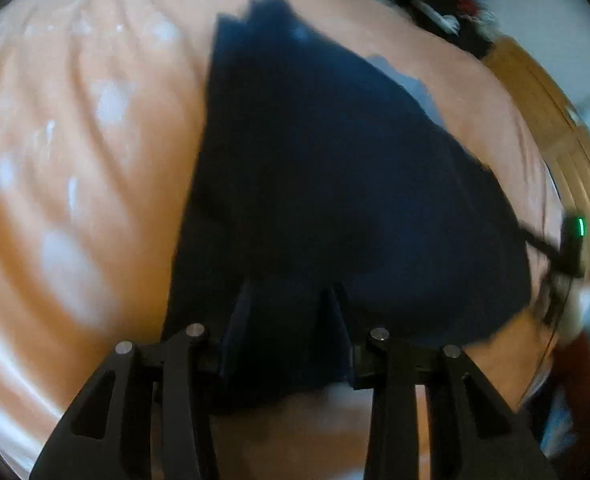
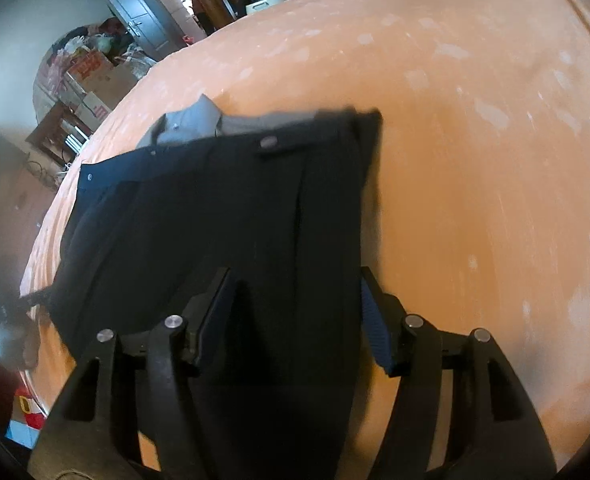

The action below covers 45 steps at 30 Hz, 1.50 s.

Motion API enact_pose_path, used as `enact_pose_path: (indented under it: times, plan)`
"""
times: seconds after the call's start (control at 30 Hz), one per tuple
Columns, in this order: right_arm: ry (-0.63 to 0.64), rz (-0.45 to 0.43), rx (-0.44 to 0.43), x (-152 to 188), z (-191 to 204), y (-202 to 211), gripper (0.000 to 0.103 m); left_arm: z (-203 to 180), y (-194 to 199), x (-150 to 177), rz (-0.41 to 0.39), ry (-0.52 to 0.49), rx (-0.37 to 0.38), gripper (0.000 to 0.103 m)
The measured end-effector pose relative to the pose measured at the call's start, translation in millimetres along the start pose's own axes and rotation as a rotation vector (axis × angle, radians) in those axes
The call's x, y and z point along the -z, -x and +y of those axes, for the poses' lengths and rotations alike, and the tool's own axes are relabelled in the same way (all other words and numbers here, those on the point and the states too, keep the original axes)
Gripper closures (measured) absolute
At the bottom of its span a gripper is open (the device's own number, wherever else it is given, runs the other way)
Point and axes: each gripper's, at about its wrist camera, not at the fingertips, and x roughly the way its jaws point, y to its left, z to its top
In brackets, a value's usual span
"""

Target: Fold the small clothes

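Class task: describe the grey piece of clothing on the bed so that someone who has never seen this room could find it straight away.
Start with the wide orange bedspread speckled with pale marks. On it lies a dark navy garment with buttons along its top band. The grey garment sticks out from under that band's far edge, the only light grey cloth on the bed, partly covered by the navy one.

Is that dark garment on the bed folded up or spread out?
Mostly spread out: the dark garment lies flat on the orange bedsheet, its buttoned waistband and grey lining showing. No finished fold shows.
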Motion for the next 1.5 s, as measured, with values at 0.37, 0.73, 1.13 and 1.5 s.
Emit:
enact_pose_path:
  times: [0.37,0.73,1.13,1.5]
  plan:
    - [-0.077,-0.103,-0.003,39.3,26.1,39.2,0.030,7.3,81.6,47.8,-0.224,0.294,0.152,0.060]
    - [-0.143,-0.111,-0.013,67.4,40.2,40.2,0.024,-6.1,7.6,30.2,-0.326,0.460,0.092,0.053]
    - [0.073,-0.084,0.058,60.6,95.4,33.5,0.020,11.1,-28.9,-3.1,-0.430,0.466,0.019,0.064]
    - [0.138,-0.052,0.325,123.6,134.7,13.6,0.011,-37.9,-30.0,-10.2,-0.291,0.173,-0.259,0.053]
